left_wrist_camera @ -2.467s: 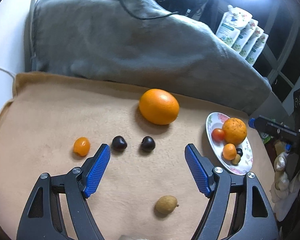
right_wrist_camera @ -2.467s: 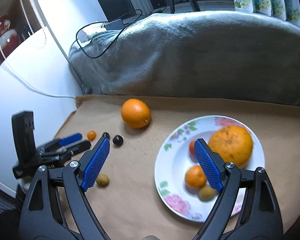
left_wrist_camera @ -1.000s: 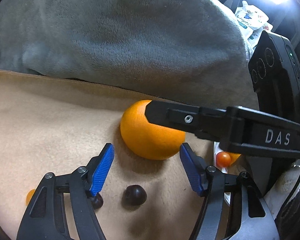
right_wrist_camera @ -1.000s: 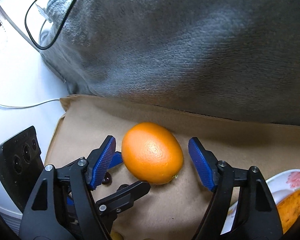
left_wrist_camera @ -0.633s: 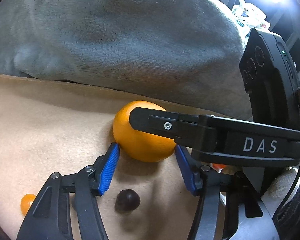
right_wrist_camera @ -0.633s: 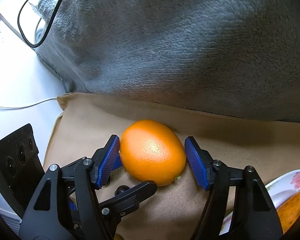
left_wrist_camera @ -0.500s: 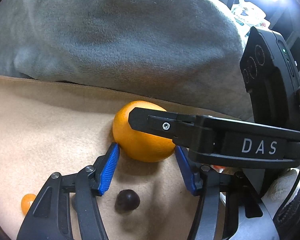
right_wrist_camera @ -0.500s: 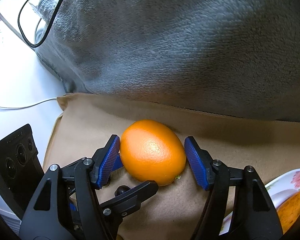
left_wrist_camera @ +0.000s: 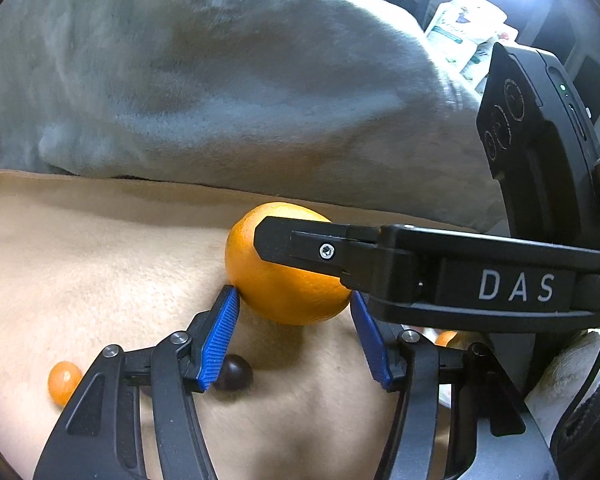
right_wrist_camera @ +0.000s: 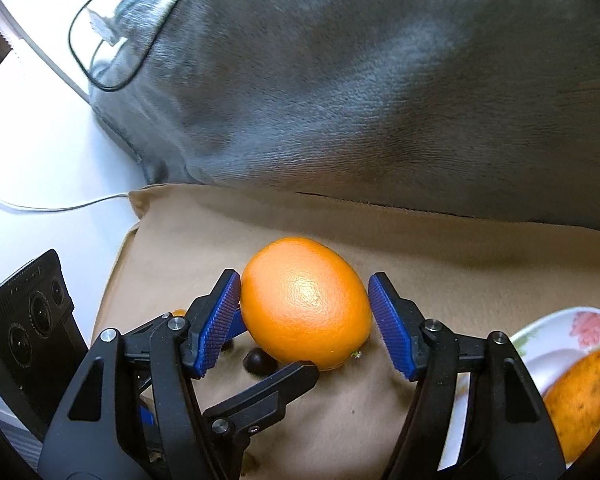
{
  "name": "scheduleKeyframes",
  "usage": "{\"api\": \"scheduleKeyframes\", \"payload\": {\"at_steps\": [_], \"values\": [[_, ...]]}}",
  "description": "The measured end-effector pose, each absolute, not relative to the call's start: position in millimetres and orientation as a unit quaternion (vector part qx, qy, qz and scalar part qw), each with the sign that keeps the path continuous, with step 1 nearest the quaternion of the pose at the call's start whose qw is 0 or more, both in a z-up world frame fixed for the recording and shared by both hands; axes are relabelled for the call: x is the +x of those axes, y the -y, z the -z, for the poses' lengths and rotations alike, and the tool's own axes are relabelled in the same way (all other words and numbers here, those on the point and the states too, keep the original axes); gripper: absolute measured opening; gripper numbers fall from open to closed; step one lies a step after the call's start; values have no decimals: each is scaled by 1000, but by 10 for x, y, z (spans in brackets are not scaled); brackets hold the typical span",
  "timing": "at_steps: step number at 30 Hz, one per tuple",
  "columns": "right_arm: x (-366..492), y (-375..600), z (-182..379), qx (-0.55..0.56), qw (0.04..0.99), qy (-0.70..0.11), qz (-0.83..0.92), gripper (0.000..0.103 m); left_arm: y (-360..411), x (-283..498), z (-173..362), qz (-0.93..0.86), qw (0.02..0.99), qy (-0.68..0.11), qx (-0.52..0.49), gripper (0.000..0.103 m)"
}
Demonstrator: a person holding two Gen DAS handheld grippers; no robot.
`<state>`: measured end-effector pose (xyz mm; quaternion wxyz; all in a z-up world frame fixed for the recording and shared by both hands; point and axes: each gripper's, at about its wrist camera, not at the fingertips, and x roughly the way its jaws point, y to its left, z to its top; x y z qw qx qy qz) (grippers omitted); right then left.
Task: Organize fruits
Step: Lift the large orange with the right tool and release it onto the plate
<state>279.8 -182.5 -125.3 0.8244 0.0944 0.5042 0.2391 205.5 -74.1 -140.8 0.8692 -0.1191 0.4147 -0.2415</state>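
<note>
Left wrist view: a tan fleece cloth (left_wrist_camera: 80,264) covers the surface, and behind it a grey plush blanket (left_wrist_camera: 220,92) rises in a heap. At the far upper right stand white pouches (left_wrist_camera: 460,28) under a bright glare. The large orange (left_wrist_camera: 284,280) rests on the cloth. The left gripper (left_wrist_camera: 294,316) has its jaws about the near lower part of the fruit, the left blue pad touching the rind; whether the right pad presses I cannot tell, for the black arm of the other gripper, lettered DAS, crosses in front. A dark round fruit (left_wrist_camera: 236,372) lies just behind the left pad, and a small orange fruit (left_wrist_camera: 63,378) lies well to the left. A scrap of orange shows under the DAS arm, too hidden to name.

Right wrist view: here the cloth's left edge shows, with a white floor or sheet beyond it and a thin white cable (right_wrist_camera: 60,206) across that. A black cable loops over the blanket's upper left. The right gripper (right_wrist_camera: 304,312) has its jaws closed on the orange (right_wrist_camera: 306,304) at its widest, a pad touching each flank. A flowered plate (right_wrist_camera: 556,332) sits at the right edge with a rough-skinned orange fruit (right_wrist_camera: 580,396) on it. One black finger of the left gripper reaches in beneath the orange, beside the dark fruit (right_wrist_camera: 258,360).
</note>
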Motion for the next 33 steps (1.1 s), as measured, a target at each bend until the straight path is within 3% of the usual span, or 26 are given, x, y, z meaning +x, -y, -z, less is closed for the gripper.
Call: {"api": "scheduleKeyframes", "payload": {"at_steps": [19,33], "values": [[1923,2188,682,82,852,-460,-235,69,982,1379,938,277,880,-370,-110,57],[1473,2592,683,94,860,-454,-215,69,1289,1156,928,313,867,-374,-108,57]]}}
